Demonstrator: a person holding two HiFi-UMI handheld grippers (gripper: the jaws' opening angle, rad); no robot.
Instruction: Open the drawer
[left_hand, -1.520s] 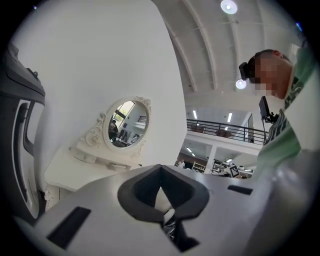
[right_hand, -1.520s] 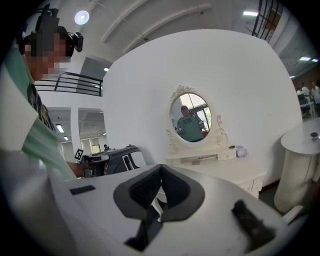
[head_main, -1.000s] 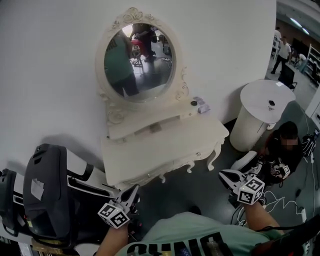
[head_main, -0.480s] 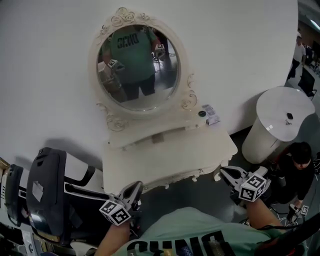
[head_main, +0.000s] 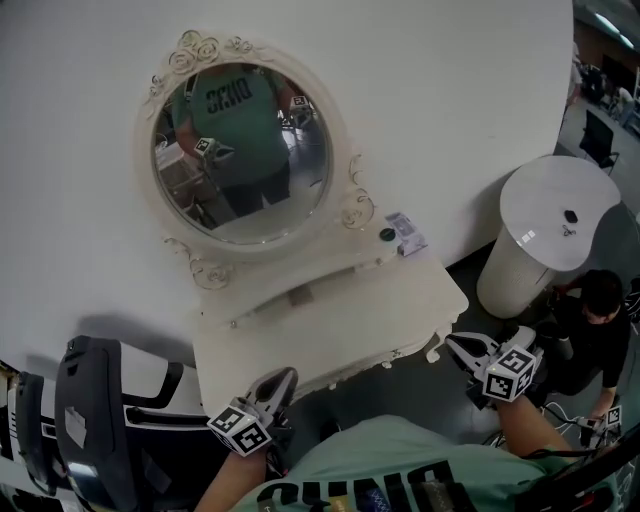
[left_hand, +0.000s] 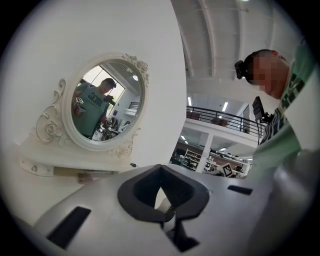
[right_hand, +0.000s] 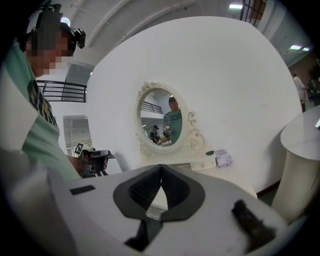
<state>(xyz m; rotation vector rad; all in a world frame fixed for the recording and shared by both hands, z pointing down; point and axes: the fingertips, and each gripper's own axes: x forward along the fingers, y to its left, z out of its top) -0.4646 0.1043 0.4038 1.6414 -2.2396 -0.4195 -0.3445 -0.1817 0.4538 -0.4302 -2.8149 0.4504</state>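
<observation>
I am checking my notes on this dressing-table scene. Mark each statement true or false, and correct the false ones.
1. The left gripper and the right gripper are both shut and empty. True.
2. The mirror is square. False: it is oval, in an ornate white frame.
3. The small box lies on the round stand. False: it lies on the table, on its raised shelf to the right of the mirror.
4. The mirror reflects the person's green shirt. True.
</observation>
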